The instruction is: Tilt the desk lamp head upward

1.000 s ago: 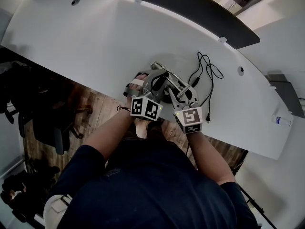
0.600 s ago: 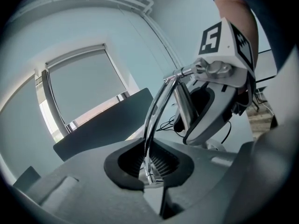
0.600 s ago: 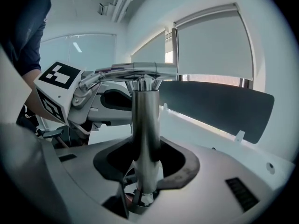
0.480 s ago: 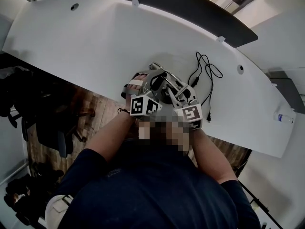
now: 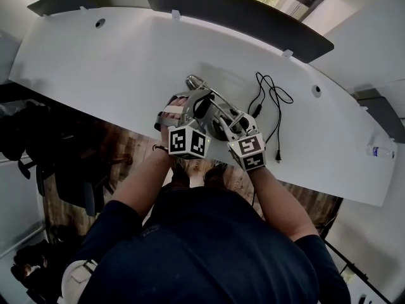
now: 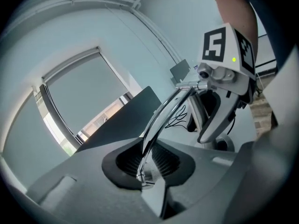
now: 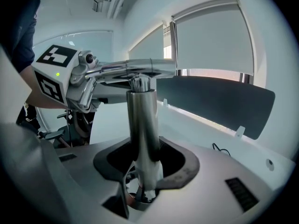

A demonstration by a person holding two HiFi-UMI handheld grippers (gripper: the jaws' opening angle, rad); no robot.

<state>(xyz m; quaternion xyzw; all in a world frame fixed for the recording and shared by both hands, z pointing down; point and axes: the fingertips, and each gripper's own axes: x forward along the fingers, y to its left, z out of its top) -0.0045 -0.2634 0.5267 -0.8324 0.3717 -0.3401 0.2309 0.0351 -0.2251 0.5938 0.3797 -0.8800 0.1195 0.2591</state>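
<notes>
The desk lamp is chrome, with a slim bar head (image 5: 193, 82) and an upright post (image 7: 144, 125), and stands near the white desk's front edge (image 5: 114, 62). My left gripper (image 5: 193, 105) is at the head. The thin chrome bar (image 6: 159, 120) runs between its ribbed pads (image 6: 126, 160), a little gap shows on each side, and the jaws are opening. My right gripper (image 5: 238, 123) is shut on the post just right of it, and the post fills the space between its jaws (image 7: 145, 171). The bar head (image 7: 140, 68) lies about level across the top of the post.
A black cable (image 5: 273, 100) lies in loops on the desk behind the right gripper. A dark divider screen (image 5: 221, 5) runs along the desk's far edge. A small bottle (image 5: 378, 151) stands at the far right. Wooden floor and dark chairs (image 5: 63, 170) lie below the front edge.
The chrome end of the lamp head now shows farther up and left of the grippers. Both grippers have shifted slightly left in the head view.
</notes>
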